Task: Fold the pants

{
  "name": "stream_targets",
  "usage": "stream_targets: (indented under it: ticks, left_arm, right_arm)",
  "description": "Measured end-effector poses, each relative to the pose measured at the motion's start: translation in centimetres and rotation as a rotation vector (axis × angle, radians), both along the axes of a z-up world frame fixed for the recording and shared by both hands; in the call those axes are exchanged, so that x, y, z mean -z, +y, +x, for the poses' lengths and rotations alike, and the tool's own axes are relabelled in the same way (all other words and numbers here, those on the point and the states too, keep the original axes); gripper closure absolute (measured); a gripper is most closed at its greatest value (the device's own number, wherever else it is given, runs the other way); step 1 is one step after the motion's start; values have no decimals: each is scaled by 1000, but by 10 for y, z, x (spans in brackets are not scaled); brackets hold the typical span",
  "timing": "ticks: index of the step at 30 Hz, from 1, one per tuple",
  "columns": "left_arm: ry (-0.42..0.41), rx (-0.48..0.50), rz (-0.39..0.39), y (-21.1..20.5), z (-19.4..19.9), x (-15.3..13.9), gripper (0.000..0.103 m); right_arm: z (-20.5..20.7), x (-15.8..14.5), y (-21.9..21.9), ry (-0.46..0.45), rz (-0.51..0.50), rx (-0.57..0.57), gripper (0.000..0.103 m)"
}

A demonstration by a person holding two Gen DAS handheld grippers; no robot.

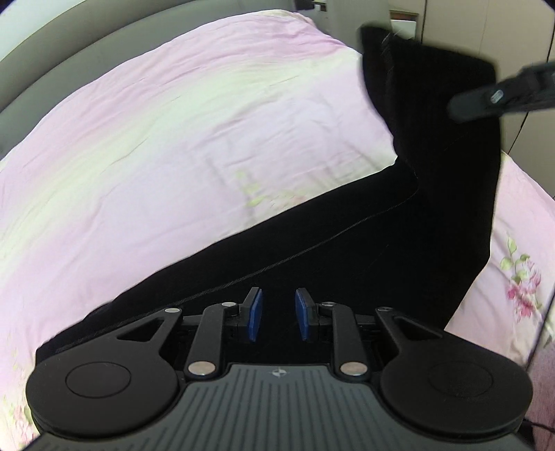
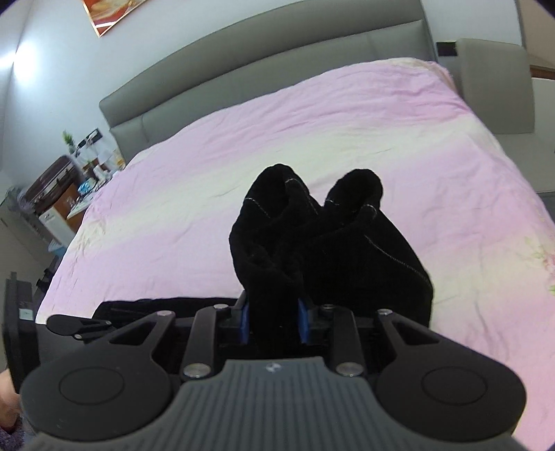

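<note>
Above the bed (image 2: 312,114), both tongs gripped the black pants (image 2: 312,243) — right tongs (image 2: 273,321) on bunched cloth, left tongs (image 1: 277,315) narrowly parted on flat cloth.

A bed (image 2: 312,145) with a pink sheet (image 1: 173,138) fills both views; flower prints (image 1: 520,277) mark the sheet's right edge. A grey headboard (image 2: 277,59) stands at the far side. Far left, a cluttered nightstand (image 2: 66,204) carries a small plant (image 2: 68,138). A picture (image 2: 111,14) hangs above.
</note>
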State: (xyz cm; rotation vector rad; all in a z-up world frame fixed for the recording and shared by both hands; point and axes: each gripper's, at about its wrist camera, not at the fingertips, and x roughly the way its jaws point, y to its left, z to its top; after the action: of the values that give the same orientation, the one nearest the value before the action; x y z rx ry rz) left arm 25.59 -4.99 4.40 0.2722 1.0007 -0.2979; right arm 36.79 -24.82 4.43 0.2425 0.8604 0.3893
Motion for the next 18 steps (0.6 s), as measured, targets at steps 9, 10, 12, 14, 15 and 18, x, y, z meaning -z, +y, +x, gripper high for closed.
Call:
stream_targets:
  ticks: [9,10,12,14,15,18]
  left_arm:
    - [33,-74,-93,77,-18,30,76]
    - [41,-77,-104,80,-18,36,76]
    - [52,-80,-124,83,-18,41,76]
    - [58,-79,-149,85,-16,45,76]
    - [58,-78,-163,86,-14,46,76]
    - [44,-75,-212,81,-6,53,76]
  right_arm:
    - [6,125,141,211,-49,-163,80]
    - [5,137,150,225,-63,-179,80]
    - [4,164,164,246,-95,-218,79]
    - [2,177,166,277,-85,-237,69]
    - [2,180,168,289,-76,-249,61]
    - [2,174,161,291,-80,-288,55]
